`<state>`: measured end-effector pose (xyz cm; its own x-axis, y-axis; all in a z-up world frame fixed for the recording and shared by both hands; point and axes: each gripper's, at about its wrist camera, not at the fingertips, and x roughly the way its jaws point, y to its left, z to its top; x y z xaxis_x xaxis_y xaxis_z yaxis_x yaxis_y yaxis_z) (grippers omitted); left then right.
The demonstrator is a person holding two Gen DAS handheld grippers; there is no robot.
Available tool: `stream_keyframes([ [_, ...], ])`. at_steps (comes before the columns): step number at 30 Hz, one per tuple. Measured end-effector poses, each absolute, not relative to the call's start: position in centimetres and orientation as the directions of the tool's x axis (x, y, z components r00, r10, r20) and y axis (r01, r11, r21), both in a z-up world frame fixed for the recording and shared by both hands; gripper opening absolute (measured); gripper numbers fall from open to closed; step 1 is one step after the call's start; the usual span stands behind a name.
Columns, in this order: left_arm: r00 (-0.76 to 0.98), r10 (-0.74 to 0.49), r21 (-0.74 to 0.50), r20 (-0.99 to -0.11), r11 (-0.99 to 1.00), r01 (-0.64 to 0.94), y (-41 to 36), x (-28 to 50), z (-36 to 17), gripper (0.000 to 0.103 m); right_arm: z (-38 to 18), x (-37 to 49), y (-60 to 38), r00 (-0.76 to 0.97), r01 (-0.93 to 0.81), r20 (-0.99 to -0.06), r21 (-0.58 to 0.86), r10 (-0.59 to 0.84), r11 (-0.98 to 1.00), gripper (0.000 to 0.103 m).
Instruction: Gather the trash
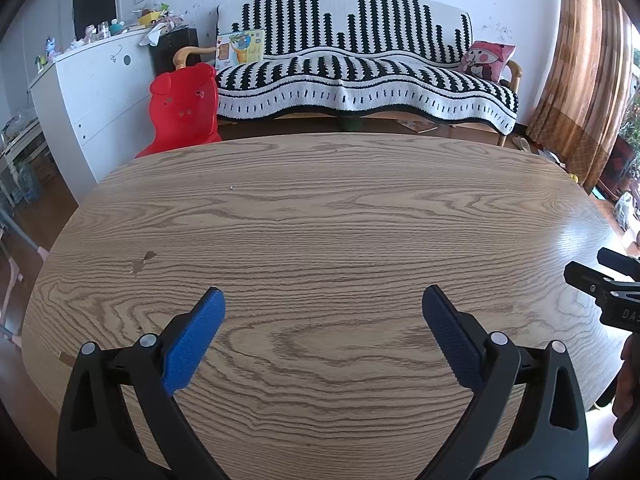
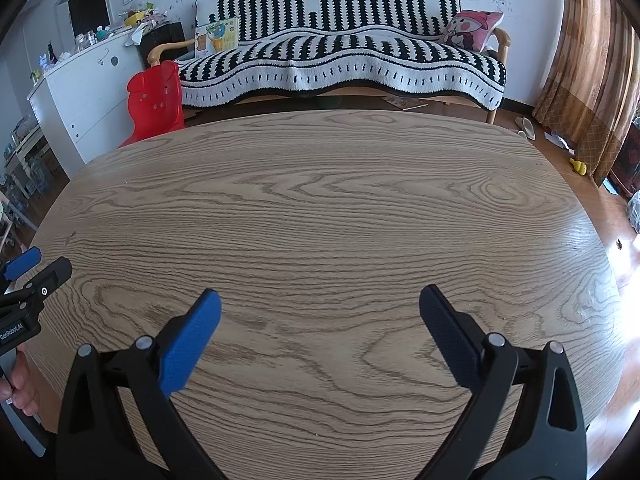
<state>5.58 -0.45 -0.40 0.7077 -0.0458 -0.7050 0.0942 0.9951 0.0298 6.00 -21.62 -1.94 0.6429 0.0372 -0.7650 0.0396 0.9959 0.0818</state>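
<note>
Both sets of tongs held over the oak-grain bench (image 1: 320,220), side by side. Left tongs (image 1: 323,304) spread wide, nothing between the blue pads (image 1: 196,340); right tongs (image 2: 320,300) likewise spread wide and holding nothing. No trash to be made out anywhere on the bench in either view, only a small chip in the veneer (image 1: 144,262) left of the left tongs and a pale speck (image 1: 232,188) farther back. Beyond the bench's far edge: sofa under a black-and-white throw (image 1: 360,72), pink cartoon cushion (image 1: 486,60) at its right end, picture book (image 1: 240,48) at its left end, red pig-faced plastic chair (image 1: 184,108) left of the sofa, white cabinet (image 1: 92,92) farther left, brown curtain (image 1: 576,80) right of the sofa. Seen only from the right wrist: pale slippers (image 2: 526,128) and a yellow toy (image 2: 579,167) on the floor past the bench's right corner, plus the person's fingers (image 2: 22,384) on the left tongs' handle. Seen only from the left wrist: the right tongs' black tips poking in at the bench's right edge.
</note>
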Motion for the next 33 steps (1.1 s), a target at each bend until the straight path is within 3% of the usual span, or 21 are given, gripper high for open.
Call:
stream_keyframes([
  [33, 0.700, -0.044, 0.021, -0.713, 0.996, 0.084, 0.09, 5.23, -0.45, 0.096, -1.63, 6.23, -21.57, 0.645, 0.042, -0.763, 0.076, 0.031, 0.996, 0.096],
])
